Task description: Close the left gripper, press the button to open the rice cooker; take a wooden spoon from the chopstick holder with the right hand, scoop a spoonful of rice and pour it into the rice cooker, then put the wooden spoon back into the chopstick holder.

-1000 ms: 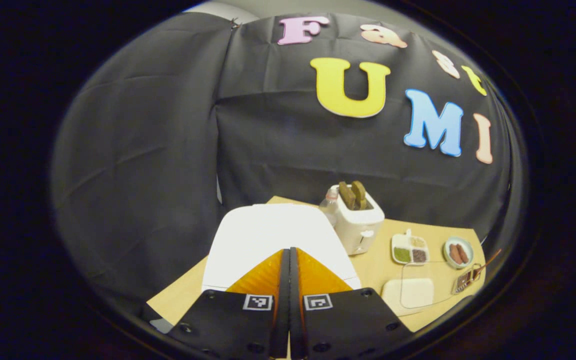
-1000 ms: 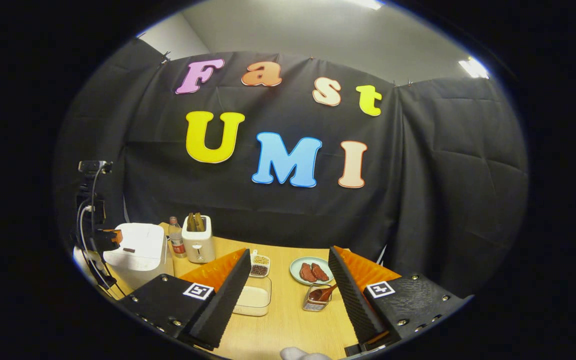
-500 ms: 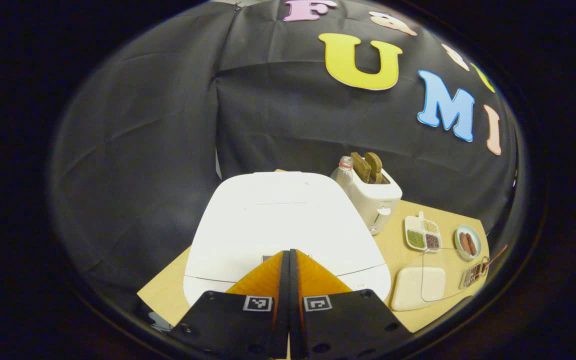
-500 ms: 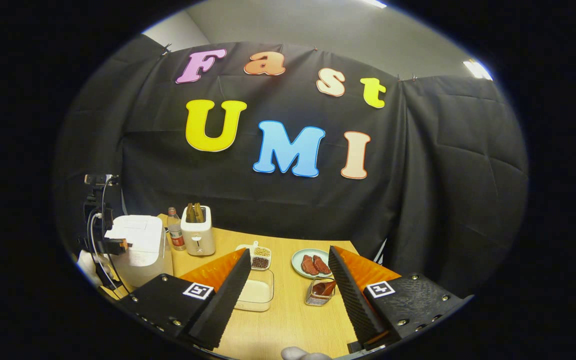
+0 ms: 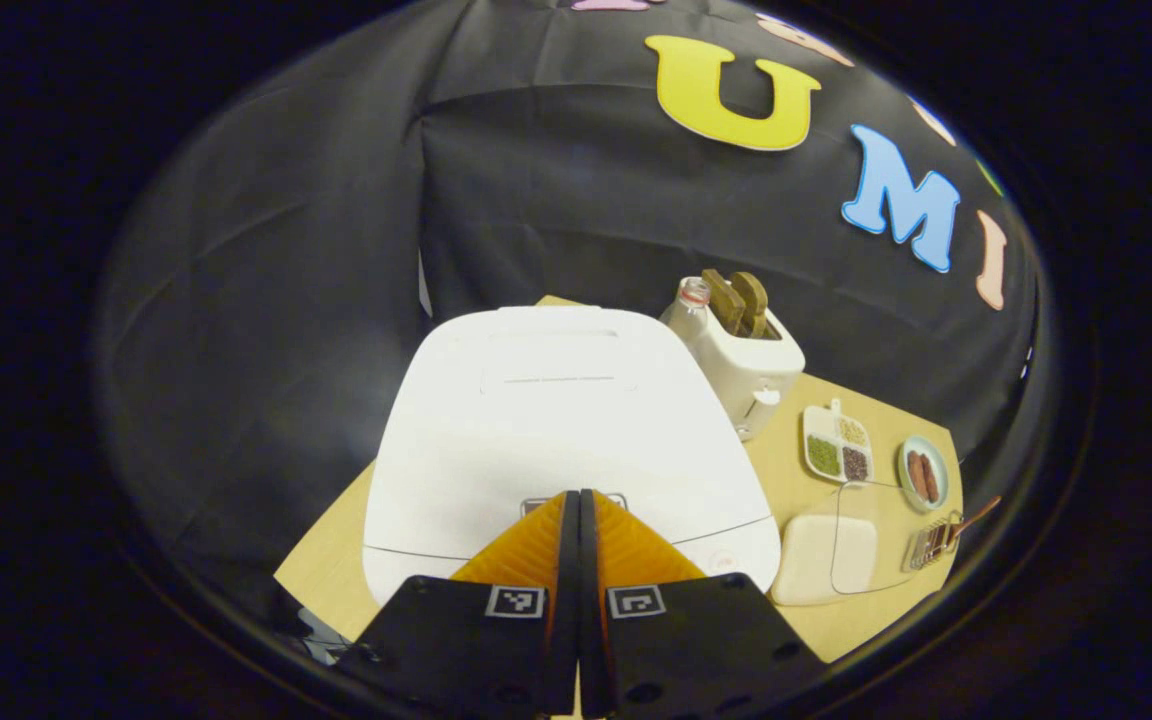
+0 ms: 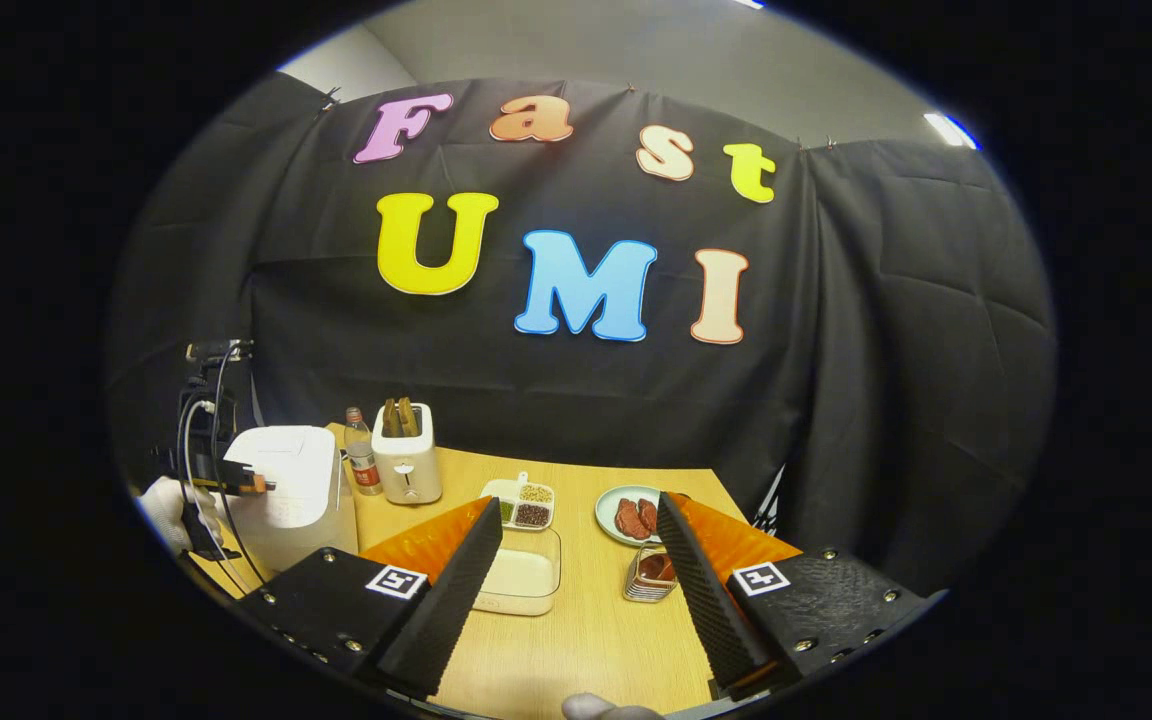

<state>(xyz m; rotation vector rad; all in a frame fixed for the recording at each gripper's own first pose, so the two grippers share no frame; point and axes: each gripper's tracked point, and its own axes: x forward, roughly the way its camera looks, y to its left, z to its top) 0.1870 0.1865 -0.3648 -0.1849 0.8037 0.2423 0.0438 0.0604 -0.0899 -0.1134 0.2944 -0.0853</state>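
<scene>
Two grippers are at work, and we are in the first step: the left gripper [image 5: 579, 495] has its fingers pressed flat together with nothing between them, its tip right at the small button [image 5: 576, 500] on the front edge of the rice cooker [image 5: 556, 420]. We cannot tell whether the tip already touches the button. The lid is still down, so we judge the press not yet finished; the next move calls for a short, firm push straight onto the button, then a clear withdrawal so the lid can swing up.

In the right gripper view, the right gripper [image 6: 581, 575] hangs over the wooden table [image 6: 576, 640] with its fingers spread wide and holding nothing. The chopstick holder [image 6: 651, 578] stands just ahead of it, near the plate [image 6: 608, 512]. In the left gripper view the wooden spoon [image 5: 971, 518] rests in that holder, its long axis slanted, handle pointing up and away from the cooker. The rice container [image 6: 521, 582] lies between holder and cooker.
</scene>
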